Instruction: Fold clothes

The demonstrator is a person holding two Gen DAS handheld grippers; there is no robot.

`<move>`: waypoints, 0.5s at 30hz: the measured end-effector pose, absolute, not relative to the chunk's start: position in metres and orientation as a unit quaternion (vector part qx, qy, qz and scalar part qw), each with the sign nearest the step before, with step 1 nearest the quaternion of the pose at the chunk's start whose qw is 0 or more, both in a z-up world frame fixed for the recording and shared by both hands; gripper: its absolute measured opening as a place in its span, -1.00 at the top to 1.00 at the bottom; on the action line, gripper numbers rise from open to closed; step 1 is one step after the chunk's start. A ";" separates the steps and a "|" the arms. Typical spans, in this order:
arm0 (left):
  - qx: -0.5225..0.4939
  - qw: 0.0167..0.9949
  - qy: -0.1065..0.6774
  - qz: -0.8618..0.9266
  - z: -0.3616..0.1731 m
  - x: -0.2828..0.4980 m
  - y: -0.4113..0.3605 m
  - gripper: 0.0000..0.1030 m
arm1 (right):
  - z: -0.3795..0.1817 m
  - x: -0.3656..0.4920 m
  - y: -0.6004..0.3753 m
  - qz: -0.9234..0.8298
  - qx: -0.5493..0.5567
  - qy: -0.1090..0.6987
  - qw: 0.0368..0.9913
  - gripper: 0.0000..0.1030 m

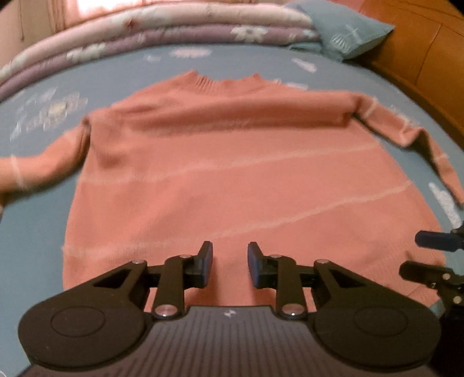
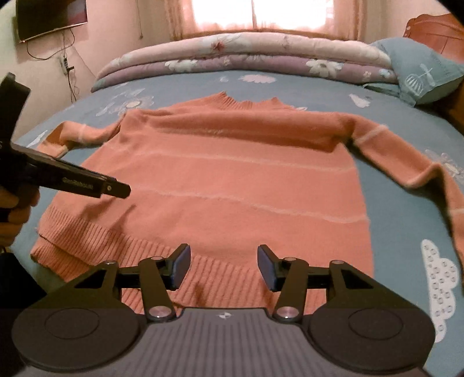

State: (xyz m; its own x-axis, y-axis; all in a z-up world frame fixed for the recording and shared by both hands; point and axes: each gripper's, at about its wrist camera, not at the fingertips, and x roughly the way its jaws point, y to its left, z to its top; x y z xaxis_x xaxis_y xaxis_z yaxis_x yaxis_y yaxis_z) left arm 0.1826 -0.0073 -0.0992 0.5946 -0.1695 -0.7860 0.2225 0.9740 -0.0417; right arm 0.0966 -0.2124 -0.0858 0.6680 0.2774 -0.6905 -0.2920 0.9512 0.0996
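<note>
Salmon knit, soft and limp: the sweater [image 2: 232, 179] lies flat on the bed [image 2: 377, 232], collar at 12 o'clock, ribbed hem [image 2: 145, 255] nearest me. I'd pinch its hem corners. My left gripper [image 1: 230, 265] and right gripper [image 2: 224, 265] hover parted, holding nothing. A folded quilt [image 2: 246, 55] and pillow [image 2: 420, 72] sit well clear.

A blue bedsheet printed with white flowers [image 2: 406, 208] covers the bed. Folded pink and lilac floral quilts [image 2: 246, 55] lie along its far edge, beside a teal pillow [image 2: 420, 72]. A dark wall-mounted screen [image 2: 49, 17] hangs at upper left.
</note>
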 end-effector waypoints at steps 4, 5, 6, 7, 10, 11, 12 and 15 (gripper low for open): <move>0.027 0.891 0.438 -0.116 -0.112 0.170 0.003 0.46 | -0.102 0.094 -0.213 0.154 -0.009 0.395 0.906 -0.09; 0.023 0.893 0.434 -0.118 -0.113 0.165 0.007 0.46 | -0.105 0.091 -0.216 0.154 -0.005 0.395 0.906 -0.10; 0.019 0.893 0.434 -0.119 -0.113 0.162 0.009 0.46 | -0.107 0.089 -0.219 0.154 0.000 0.395 0.906 -0.10; 0.015 0.893 0.434 -0.119 -0.113 0.159 0.011 0.46 | -0.110 0.087 -0.221 0.155 0.004 0.395 0.905 -0.11; 0.019 0.888 0.442 -0.124 -0.109 0.152 0.012 0.45 | -0.112 0.082 -0.226 0.156 0.011 0.398 0.904 -0.12; 0.023 0.886 0.447 -0.126 -0.107 0.151 0.012 0.45 | -0.110 0.081 -0.227 0.154 0.012 0.400 0.903 -0.12; 0.028 0.883 0.450 -0.128 -0.105 0.150 0.012 0.45 | -0.109 0.080 -0.228 0.151 0.011 0.402 0.903 -0.12; 0.035 0.889 0.439 -0.129 -0.093 0.155 0.014 0.45 | -0.099 0.083 -0.228 0.148 0.009 0.390 0.909 -0.13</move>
State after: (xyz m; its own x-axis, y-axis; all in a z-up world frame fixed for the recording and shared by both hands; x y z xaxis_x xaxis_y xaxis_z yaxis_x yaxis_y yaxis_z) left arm 0.1554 0.0143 -0.0935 0.5815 -0.1990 -0.7888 0.2608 0.9640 -0.0509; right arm 0.0828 -0.2278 -0.0991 0.6516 0.2767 -0.7063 -0.2622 0.9559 0.1325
